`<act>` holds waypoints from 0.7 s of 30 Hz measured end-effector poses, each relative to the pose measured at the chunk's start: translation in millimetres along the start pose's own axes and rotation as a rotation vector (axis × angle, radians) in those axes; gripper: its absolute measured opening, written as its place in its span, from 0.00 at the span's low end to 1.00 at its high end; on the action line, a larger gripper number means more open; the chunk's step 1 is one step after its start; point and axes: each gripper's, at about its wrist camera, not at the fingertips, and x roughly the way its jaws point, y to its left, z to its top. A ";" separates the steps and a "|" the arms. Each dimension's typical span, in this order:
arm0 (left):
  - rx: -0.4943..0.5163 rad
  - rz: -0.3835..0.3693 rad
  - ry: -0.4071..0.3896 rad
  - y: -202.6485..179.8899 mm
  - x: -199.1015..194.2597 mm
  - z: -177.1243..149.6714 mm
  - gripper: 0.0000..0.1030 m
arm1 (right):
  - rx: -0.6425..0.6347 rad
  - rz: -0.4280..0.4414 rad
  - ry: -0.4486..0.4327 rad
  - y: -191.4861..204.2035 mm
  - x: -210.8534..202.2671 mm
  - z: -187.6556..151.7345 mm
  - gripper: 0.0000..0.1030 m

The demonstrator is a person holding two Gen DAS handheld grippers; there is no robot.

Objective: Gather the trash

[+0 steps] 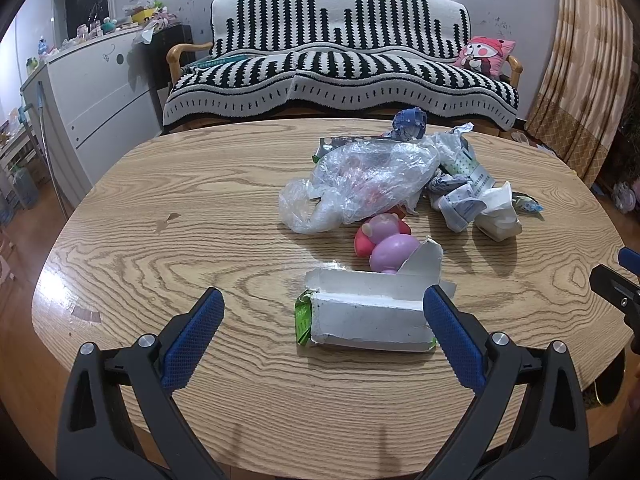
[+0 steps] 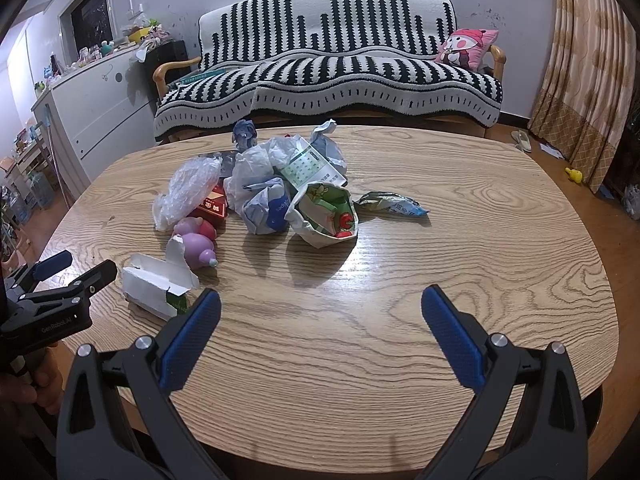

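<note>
With your left gripper (image 1: 322,308) wide open over the torn carton (image 1: 368,312) at the table's (image 1: 200,208) near edge, and your right gripper (image 2: 320,308) equally wide and empty, centre the carton before closing, since it probably crushes easily.

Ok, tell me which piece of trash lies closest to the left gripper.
The torn white carton, flattened just ahead of the left gripper; the clear plastic bag and crumpled wrappers lie farther back.

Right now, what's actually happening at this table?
Nothing is held yet. A person holds both grippers open above a wooden oval table strewn with trash. The left gripper faces a torn white cardboard box. The right gripper hovers over bare wood, short of the crumpled clear plastic bag and wrappers.
</note>
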 end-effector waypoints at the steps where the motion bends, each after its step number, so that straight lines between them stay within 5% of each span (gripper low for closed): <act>1: -0.001 -0.002 0.003 -0.1 0.5 0.4 0.94 | -0.001 0.002 0.001 2.1 -4.4 0.6 0.95; 6: 0.001 -0.028 0.024 0.7 9.5 10.9 0.94 | -0.001 0.011 0.007 5.3 -4.7 2.1 0.95; 12: 0.026 -0.094 0.044 -10.6 48.0 61.4 0.94 | 0.006 0.035 0.036 7.2 5.3 4.3 0.95; 19: 0.027 -0.052 0.093 -27.0 109.4 86.1 0.94 | -0.002 0.032 0.061 3.5 13.0 1.0 0.95; 21: 0.005 -0.076 0.109 -23.9 115.3 85.5 0.79 | -0.008 0.029 0.058 2.6 13.8 0.9 0.95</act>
